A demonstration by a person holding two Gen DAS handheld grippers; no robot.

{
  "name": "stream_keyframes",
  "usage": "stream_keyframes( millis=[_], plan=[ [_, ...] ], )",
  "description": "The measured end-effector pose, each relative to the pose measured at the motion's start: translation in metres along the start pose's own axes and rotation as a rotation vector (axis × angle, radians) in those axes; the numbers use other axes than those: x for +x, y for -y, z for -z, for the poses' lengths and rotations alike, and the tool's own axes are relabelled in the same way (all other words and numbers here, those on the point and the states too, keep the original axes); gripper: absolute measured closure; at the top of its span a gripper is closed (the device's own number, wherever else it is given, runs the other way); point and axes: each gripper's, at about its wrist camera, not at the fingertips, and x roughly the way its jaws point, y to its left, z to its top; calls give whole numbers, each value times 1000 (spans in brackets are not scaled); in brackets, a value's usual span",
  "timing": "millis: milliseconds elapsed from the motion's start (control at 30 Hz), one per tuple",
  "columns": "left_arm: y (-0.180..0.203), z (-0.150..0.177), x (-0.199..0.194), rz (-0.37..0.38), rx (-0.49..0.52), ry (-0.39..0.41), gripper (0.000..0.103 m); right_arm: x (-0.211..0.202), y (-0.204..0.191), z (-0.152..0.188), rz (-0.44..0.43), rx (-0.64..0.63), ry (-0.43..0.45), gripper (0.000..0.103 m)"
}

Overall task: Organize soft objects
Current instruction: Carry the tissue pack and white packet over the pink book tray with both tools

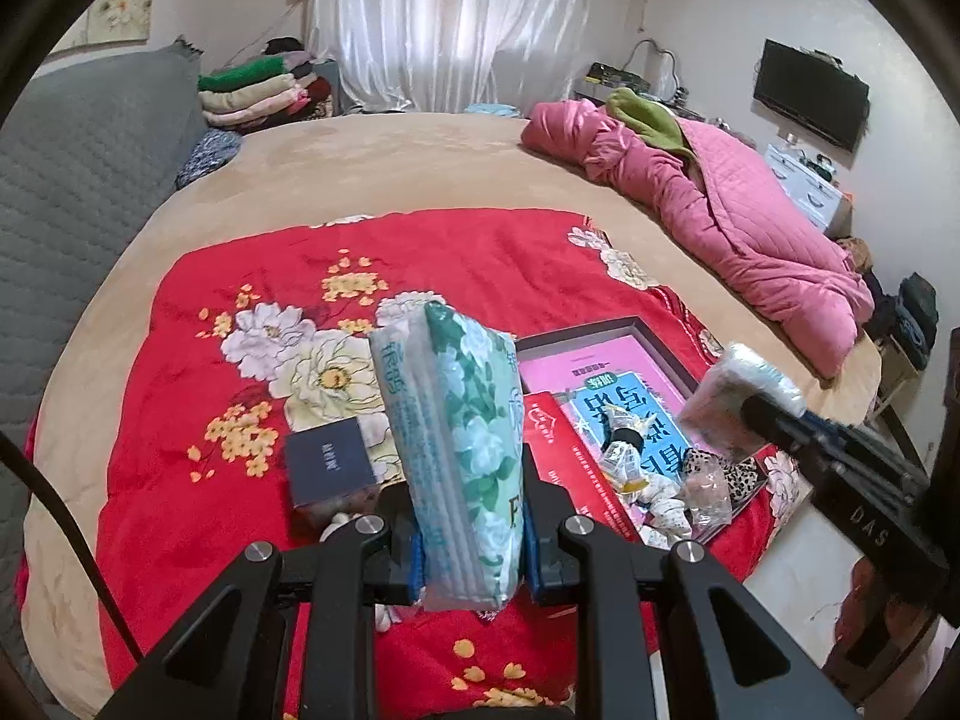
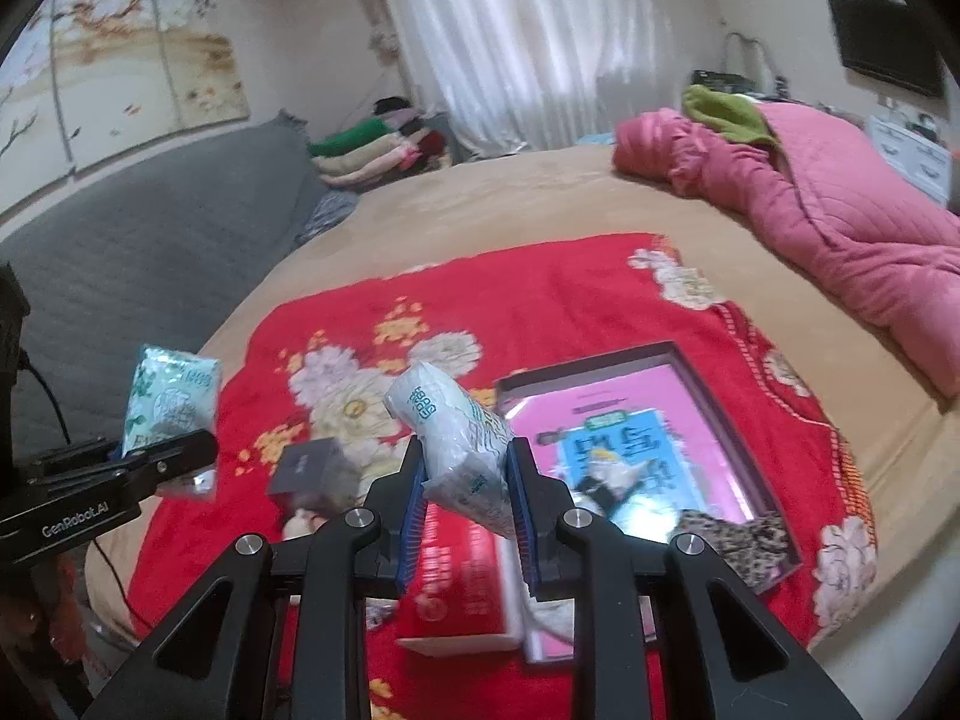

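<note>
Now each gripper grasps a tissue pack aloft over the red blanket point(image 1: 480, 276): left gripper point(image 1: 471, 534) holds the green pack point(image 1: 456, 450) upright, right gripper point(image 2: 465, 504) its white pack point(image 2: 456, 438) tilted, nearer the tray point(image 2: 774, 516).

I am looking at my left gripper point(image 1: 471, 564): matte black linkage bars are fanning out toward five and seven o'clock, silver round-head screws are capping the pivots, and ribbed blue pads are lining its fingers point(image 1: 414, 564). A black cable is trailing at nine o'clock. My right gripper point(image 2: 468, 516) is showing the same black bars, silver screws and blue pads. White lettering is running along each black body.
</note>
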Motion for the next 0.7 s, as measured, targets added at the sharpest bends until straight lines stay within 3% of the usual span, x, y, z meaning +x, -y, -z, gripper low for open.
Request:
stream_keyframes(
  millis=[333,700],
  plan=[
    [39,-12,21,58,49,-25,79,-15,63,-1,101,88,35,77],
    [85,-11,63,166,82,-88,79,-3,93,9,155,140,22,77]
  ],
)
